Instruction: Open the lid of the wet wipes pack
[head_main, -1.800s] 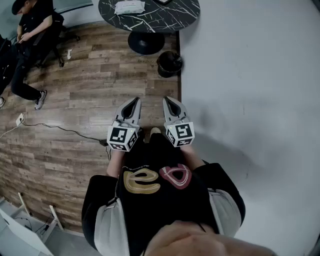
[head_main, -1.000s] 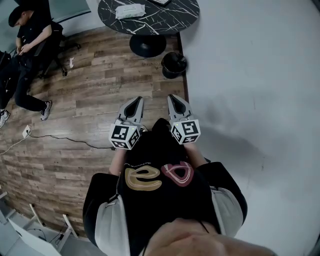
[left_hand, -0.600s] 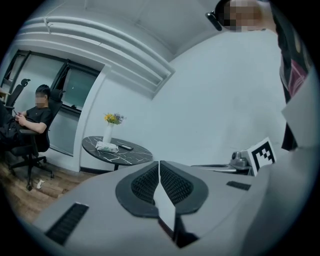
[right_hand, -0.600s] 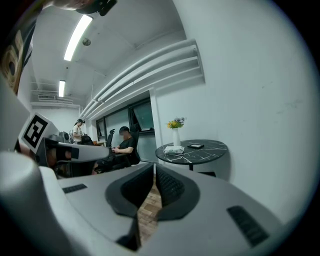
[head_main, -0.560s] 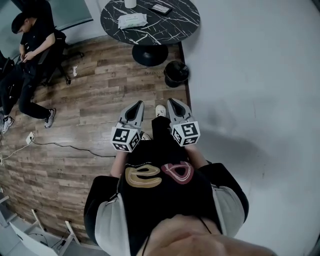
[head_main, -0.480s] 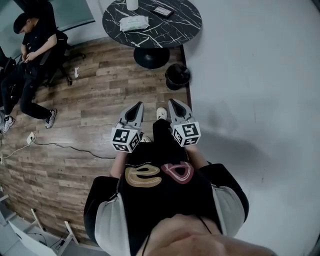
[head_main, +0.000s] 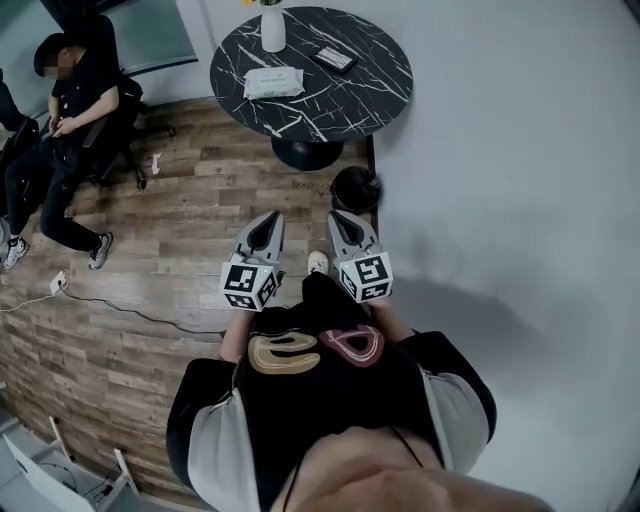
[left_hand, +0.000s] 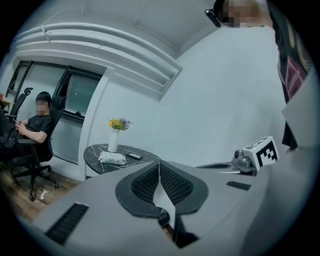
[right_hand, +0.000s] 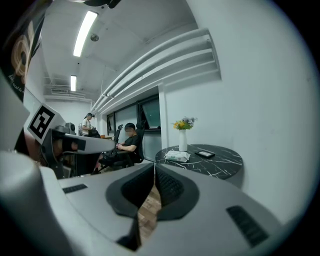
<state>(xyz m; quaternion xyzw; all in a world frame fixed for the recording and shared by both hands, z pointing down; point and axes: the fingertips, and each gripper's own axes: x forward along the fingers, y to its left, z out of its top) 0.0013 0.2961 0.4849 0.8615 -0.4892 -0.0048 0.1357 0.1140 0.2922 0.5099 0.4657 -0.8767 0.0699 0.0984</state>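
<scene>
The wet wipes pack (head_main: 273, 83) is a flat white packet lying on the round black marble table (head_main: 370, 90) at the top of the head view; it also shows as the pack (left_hand: 112, 158) in the left gripper view and the pack (right_hand: 177, 156) in the right gripper view. My left gripper (head_main: 271, 219) and right gripper (head_main: 338, 217) are held side by side in front of my chest, well short of the table, pointing toward it. Both have their jaws shut, tips touching, with nothing between them.
A white vase with flowers (head_main: 273, 28) and a dark phone (head_main: 334, 59) share the table. A black bin (head_main: 356, 188) stands by the table's foot, next to the white wall (head_main: 520, 180). A person sits in a chair (head_main: 70, 130) at the far left; a cable (head_main: 110, 305) crosses the wooden floor.
The table and wipes pack have come further into the head view and nearer as I walk toward them. Both grippers stay shut and side by side.
</scene>
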